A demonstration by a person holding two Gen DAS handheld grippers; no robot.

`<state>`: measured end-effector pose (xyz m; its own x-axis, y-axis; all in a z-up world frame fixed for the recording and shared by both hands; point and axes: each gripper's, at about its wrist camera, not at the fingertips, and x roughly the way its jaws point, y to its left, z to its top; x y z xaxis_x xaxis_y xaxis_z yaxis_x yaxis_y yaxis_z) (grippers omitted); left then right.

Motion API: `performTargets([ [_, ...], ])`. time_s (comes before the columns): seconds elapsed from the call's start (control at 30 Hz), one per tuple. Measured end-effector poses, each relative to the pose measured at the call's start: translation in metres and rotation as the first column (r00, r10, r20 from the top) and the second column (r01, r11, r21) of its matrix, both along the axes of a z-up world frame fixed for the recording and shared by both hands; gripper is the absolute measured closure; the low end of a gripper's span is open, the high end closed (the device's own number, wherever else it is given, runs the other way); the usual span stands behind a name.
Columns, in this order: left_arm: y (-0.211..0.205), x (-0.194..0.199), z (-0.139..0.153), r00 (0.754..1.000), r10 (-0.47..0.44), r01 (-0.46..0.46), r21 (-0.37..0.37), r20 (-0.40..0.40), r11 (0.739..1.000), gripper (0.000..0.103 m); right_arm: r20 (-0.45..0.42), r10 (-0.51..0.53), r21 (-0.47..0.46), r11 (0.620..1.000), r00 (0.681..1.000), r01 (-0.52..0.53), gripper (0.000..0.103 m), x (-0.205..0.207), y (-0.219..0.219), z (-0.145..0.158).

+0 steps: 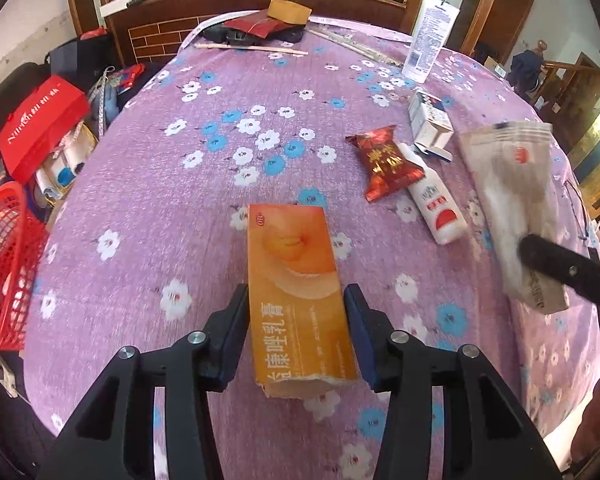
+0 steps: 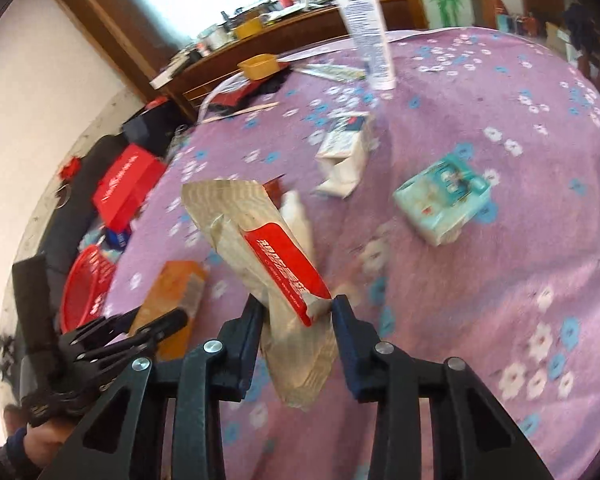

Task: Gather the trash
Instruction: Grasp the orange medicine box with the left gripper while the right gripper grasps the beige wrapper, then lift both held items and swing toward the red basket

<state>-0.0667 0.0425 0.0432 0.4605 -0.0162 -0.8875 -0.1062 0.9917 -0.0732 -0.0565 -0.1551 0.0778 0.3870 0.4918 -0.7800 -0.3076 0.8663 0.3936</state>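
Observation:
My left gripper [image 1: 297, 300] is shut on an orange carton [image 1: 298, 284] and holds it over the purple flowered cloth [image 1: 148, 184]. My right gripper [image 2: 296, 310] is shut on a beige paper packet with a red label [image 2: 260, 240], lifted off the cloth; the packet also shows in the left wrist view [image 1: 512, 200]. On the cloth lie a red snack wrapper [image 1: 386, 162], a small white bottle [image 1: 436, 204], a white opened box [image 1: 430, 120] and a teal tissue pack [image 2: 442, 202]. A red mesh basket [image 1: 4, 264] stands off the left edge.
A tall white tube [image 1: 430, 36] stands at the far side. Chopsticks [image 1: 252, 48], a dark red folder [image 1: 256, 26] and a yellow box [image 1: 290, 12] lie at the far edge. A red gift bag [image 1: 40, 128] and clutter sit left of the table.

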Motion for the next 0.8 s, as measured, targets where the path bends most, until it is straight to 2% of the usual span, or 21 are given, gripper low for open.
performTargets([
  [0.23, -0.001, -0.031, -0.006, 0.999, 0.018, -0.016, 0.039, -0.047, 0.999, 0.057, -0.035, 0.091, 0.022, 0.996, 0.995, -0.091, 0.064, -0.015, 0.020, -0.014],
  [0.33, 0.007, -0.032, -0.016, 0.997, 0.013, -0.011, 0.034, -0.078, 0.999, 0.057, -0.040, 0.094, 0.025, 0.995, 0.995, -0.093, 0.064, -0.021, 0.027, -0.014],
  [0.4, 0.012, -0.027, -0.020, 0.997, -0.004, 0.006, 0.025, -0.081, 1.000, 0.057, -0.013, 0.089, 0.009, 0.996, 0.996, -0.089, 0.064, -0.025, 0.032, -0.009],
  [0.63, 0.024, -0.026, -0.010, 0.997, -0.070, 0.070, 0.016, -0.017, 0.997, 0.058, 0.029, 0.036, -0.010, 0.999, 0.999, -0.036, 0.064, -0.033, 0.047, 0.005],
  [0.8, 0.042, -0.032, 0.010, 0.995, -0.089, 0.087, 0.052, 0.047, 0.995, 0.058, 0.023, 0.004, -0.020, 1.000, 1.000, -0.003, 0.064, -0.038, 0.063, 0.006],
])
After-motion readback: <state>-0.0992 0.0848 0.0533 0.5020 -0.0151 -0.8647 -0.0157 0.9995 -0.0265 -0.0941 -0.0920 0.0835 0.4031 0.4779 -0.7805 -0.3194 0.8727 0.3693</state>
